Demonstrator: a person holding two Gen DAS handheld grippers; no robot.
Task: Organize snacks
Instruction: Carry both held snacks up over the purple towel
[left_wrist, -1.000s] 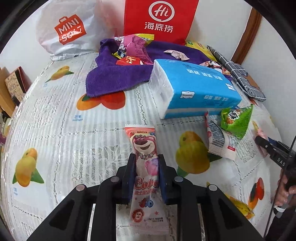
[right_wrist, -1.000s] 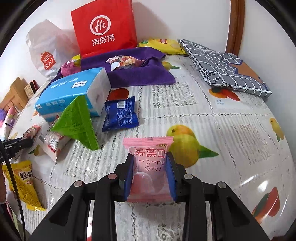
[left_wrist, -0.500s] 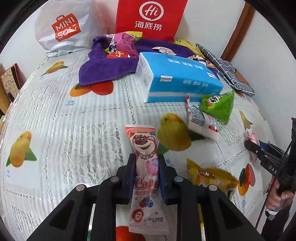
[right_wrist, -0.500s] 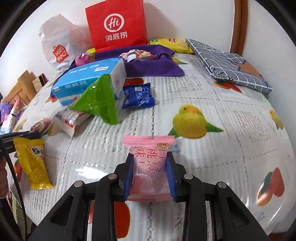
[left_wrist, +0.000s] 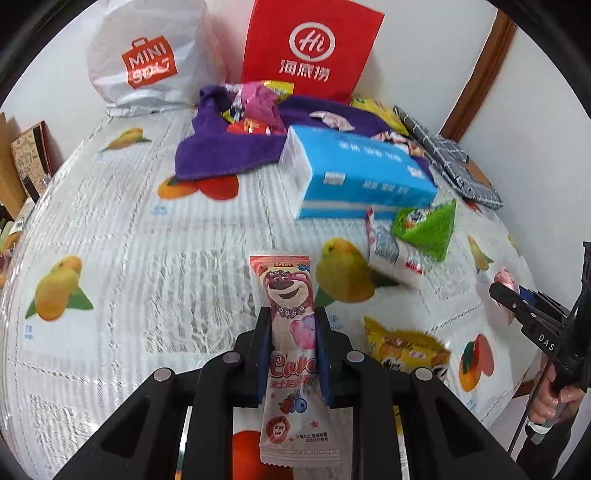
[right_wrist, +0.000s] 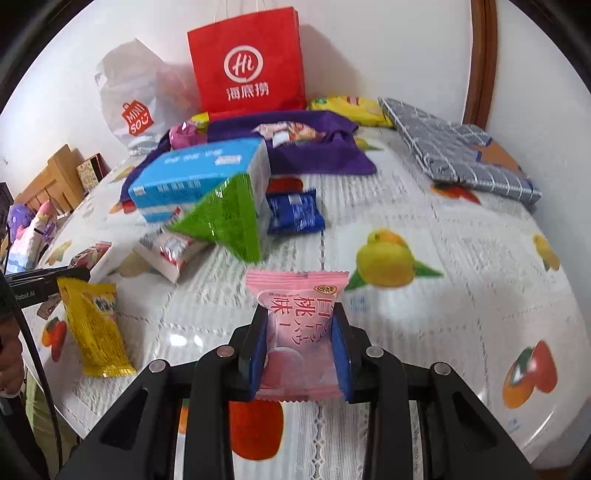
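A red paper bag printed "Hi" stands at the back wall beside a white plastic bag marked "MINISO"; what either holds cannot be seen; a purple cloth in front of them carries several loose snack packets; a blue tissue pack lies on the fruit-print surface. The left gripper pinches a long bear-print snack reading "Love" between its fingers, the packet lifted above the surface; the right gripper pinches a pink peach packet the same way; a green triangular packet, a blue packet and a yellow packet lie beyond.
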